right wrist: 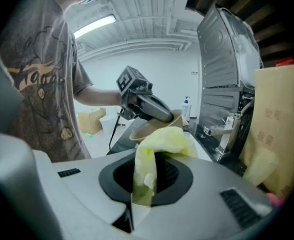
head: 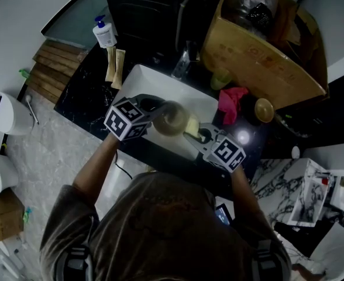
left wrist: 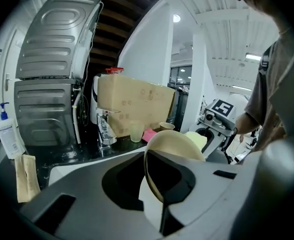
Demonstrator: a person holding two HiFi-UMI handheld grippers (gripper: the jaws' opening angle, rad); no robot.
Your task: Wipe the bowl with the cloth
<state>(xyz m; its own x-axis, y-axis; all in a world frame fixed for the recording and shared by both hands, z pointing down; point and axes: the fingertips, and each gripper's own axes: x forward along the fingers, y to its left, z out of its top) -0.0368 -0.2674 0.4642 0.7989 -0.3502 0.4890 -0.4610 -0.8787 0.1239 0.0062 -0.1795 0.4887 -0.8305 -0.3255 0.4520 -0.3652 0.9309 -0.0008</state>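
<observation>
1. Pinching the rim of the one pale bowl (left wrist: 174,143), the left gripper (left wrist: 160,194) has its jaws closed on the edge, and the bowl stands on edge just beyond them.
2. One yellow cloth (right wrist: 157,149) is clamped in the jaws of the right gripper (right wrist: 137,199). It bunches out past their tips and touches the bowl (right wrist: 146,132).
3. Two grippers show in the head view, the left gripper (head: 159,112) and the right gripper (head: 199,134). Bowl (head: 172,119) and cloth (head: 193,125) meet between their jaws, over a white sink (head: 148,78).
4. Only the head view shows the sink below the jaws. It also shows a pink rag (head: 230,103) and a second small bowl (head: 264,109) beyond the right jaws.
5. Only the left gripper view shows the one chrome tap (left wrist: 104,130) and a pale cup (left wrist: 136,132), far ahead of the jaws. One pump bottle (left wrist: 8,133) stands off to their left.
6. One cardboard box (left wrist: 134,103) stands beyond the tap.
7. Only the right gripper view shows how the cloth is gripped.
</observation>
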